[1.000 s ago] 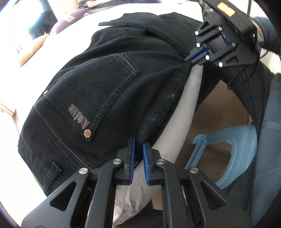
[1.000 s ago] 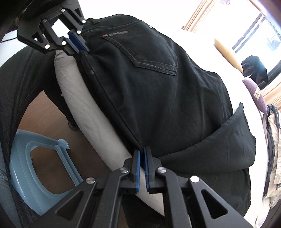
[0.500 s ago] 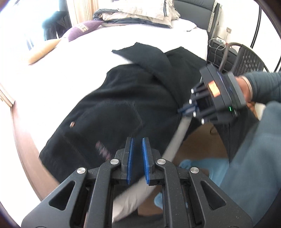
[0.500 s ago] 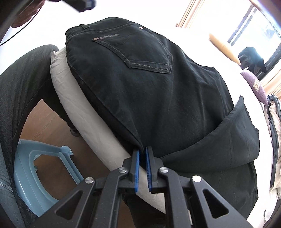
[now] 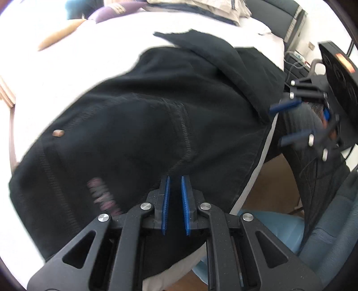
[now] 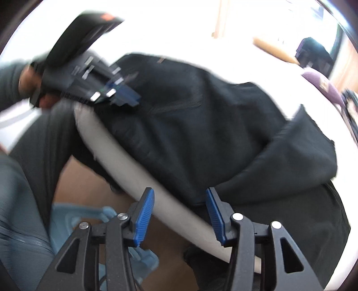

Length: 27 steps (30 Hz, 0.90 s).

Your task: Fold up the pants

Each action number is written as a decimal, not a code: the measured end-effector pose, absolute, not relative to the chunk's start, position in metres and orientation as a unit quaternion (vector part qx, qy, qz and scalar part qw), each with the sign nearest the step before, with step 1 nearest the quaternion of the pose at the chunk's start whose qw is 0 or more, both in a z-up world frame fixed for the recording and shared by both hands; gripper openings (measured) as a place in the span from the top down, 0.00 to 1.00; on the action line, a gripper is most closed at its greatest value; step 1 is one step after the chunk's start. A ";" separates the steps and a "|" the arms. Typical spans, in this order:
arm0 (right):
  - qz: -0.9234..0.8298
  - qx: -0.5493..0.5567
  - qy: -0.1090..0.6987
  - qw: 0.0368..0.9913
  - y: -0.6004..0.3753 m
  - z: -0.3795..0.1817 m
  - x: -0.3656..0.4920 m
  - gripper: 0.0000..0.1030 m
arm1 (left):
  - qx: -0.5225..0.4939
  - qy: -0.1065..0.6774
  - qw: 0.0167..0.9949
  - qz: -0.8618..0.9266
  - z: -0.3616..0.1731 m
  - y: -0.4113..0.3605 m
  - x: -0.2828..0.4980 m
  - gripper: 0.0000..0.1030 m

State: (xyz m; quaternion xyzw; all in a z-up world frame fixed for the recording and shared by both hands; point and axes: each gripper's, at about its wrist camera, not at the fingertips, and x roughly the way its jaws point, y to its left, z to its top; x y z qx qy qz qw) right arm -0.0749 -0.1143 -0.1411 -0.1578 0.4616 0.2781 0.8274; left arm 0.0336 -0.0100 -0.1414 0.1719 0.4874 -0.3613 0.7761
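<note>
Black jeans (image 5: 156,125) lie folded on the white bed (image 5: 94,56), back pocket up and one leg end turned over at the far side. My left gripper (image 5: 175,179) hovers above the near edge of the jeans, shut, with nothing between its blue pads. The right wrist view shows the same jeans (image 6: 201,125) draped to the mattress edge. There my right gripper (image 6: 179,191) hangs over that edge with its jaws opening wide and no cloth pinched. From the left wrist view, the right gripper (image 5: 290,120) shows open at the right. The left gripper (image 6: 125,96) is a blur at the upper left.
A light blue plastic stool (image 5: 279,230) stands on the wooden floor beside the bed, also seen as the stool (image 6: 73,221). The person's dark-trousered legs (image 6: 44,143) are close to the mattress. Pillows (image 5: 201,9) and a purple cushion (image 5: 111,11) lie at the far end.
Both grippers have lifted off the near edge of the jeans. The right one was pinching that edge and has opened, letting it go. The left one stays shut and has rolled.
</note>
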 end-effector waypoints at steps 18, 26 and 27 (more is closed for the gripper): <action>0.029 0.027 0.514 0.857 -0.232 -0.112 0.205 0.33 | 0.063 0.513 0.774 -0.366 -0.164 -0.126 0.122 0.90; -0.027 0.035 0.550 0.834 -0.230 -0.155 0.266 0.33 | 0.047 0.515 0.773 -0.367 -0.167 -0.116 0.131 0.90; -0.032 0.034 0.553 0.832 -0.230 -0.159 0.272 0.33 | 0.047 0.514 0.774 -0.367 -0.176 -0.107 0.120 0.90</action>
